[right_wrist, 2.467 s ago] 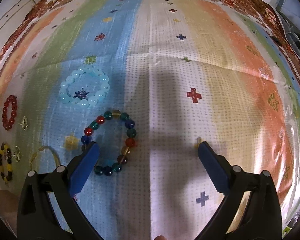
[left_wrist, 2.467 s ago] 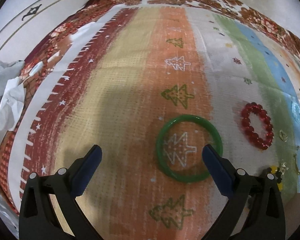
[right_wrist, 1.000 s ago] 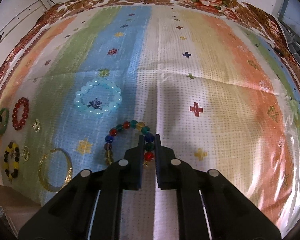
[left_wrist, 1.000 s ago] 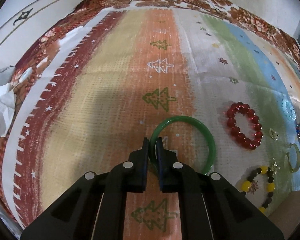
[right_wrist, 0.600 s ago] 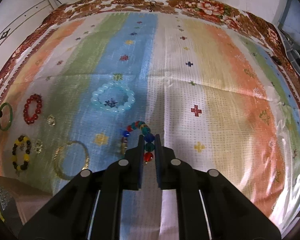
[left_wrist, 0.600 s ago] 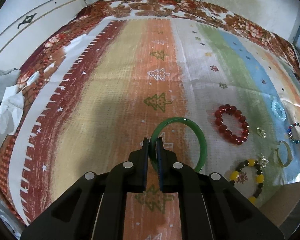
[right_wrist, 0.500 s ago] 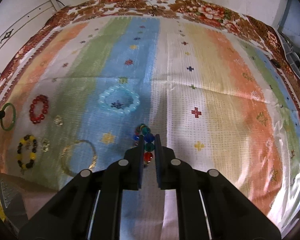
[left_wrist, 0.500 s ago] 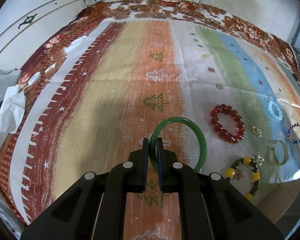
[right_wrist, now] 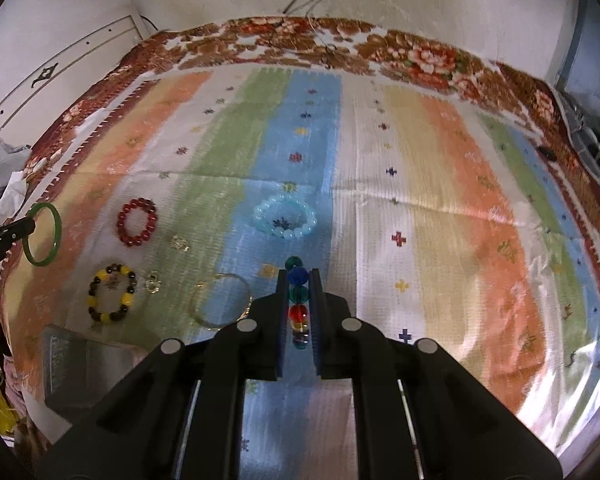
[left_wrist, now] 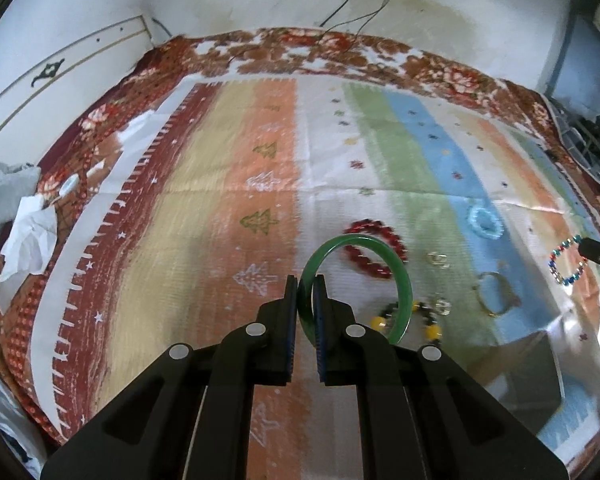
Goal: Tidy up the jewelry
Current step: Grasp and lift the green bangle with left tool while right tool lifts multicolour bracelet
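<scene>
My left gripper point(left_wrist: 306, 286) is shut on the rim of a green bangle point(left_wrist: 404, 280), which hangs raised above the striped cloth point(left_wrist: 204, 208). The same green bangle point(right_wrist: 56, 232) and left gripper point(right_wrist: 30, 225) show at the left edge of the right wrist view. My right gripper point(right_wrist: 298, 280) is shut on a multicoloured bead bracelet point(right_wrist: 298, 276), seen edge-on between its fingers and lifted off the cloth. That multicoloured bead bracelet point(left_wrist: 566, 262) also appears at the far right of the left wrist view.
On the cloth lie a red bead bracelet point(right_wrist: 137, 222), a pale blue bead bracelet point(right_wrist: 285, 216), a yellow-and-black bead bracelet point(right_wrist: 111, 298), a gold bangle point(right_wrist: 220, 305) and small gold pieces point(right_wrist: 153, 282). A grey box point(right_wrist: 84, 368) sits at the near edge.
Both grippers closed on their pieces, then rose away from the cloth with them. The green bangle and the multicoloured bracelet now hang clear of the cloth, and more of the room shows.
</scene>
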Motion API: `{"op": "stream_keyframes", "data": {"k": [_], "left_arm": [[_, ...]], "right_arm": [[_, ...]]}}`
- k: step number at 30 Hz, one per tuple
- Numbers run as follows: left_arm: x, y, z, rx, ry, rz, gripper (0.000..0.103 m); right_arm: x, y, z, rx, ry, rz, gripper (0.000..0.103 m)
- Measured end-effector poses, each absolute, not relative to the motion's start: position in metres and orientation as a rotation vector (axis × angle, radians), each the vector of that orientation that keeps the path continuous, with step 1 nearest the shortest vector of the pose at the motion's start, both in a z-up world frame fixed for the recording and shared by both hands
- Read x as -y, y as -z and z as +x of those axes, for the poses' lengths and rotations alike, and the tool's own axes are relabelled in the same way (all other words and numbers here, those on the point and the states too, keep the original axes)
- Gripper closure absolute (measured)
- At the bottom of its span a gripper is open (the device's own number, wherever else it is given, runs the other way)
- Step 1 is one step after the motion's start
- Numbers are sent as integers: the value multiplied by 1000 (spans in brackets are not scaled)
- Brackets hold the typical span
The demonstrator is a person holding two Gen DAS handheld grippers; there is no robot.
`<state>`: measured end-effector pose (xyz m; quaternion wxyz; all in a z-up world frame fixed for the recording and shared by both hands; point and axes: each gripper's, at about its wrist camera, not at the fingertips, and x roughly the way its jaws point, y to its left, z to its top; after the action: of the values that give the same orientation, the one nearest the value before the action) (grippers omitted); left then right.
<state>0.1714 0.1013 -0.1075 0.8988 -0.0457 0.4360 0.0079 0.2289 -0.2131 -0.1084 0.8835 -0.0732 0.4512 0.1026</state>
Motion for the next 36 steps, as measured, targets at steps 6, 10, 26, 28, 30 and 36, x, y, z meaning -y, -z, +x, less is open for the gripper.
{"op": "stream_keyframes", "data": {"k": [6,10,26,28,30,36], "left_arm": [[-86,86,150,-859,16,-77,96],[-76,76,136,-839,42,-75,96],[-56,68,98,-809,87,-67,96],[-54,70,97,-815,91,-65,96],[-51,74,95,-821,96,-63,95],[-42,83,94,-839,111,-54,95]], "right_arm": [[203,83,208,-901,-245,-148,92],[191,74,191,-887,-276,-139,92],[149,58,139,-855,-368,-167,92],[144,60,136,-860,-380,-171,92],[140,63,133,-868,-390,-170,92],[134,74,132,-898,-412,-168,92]]}}
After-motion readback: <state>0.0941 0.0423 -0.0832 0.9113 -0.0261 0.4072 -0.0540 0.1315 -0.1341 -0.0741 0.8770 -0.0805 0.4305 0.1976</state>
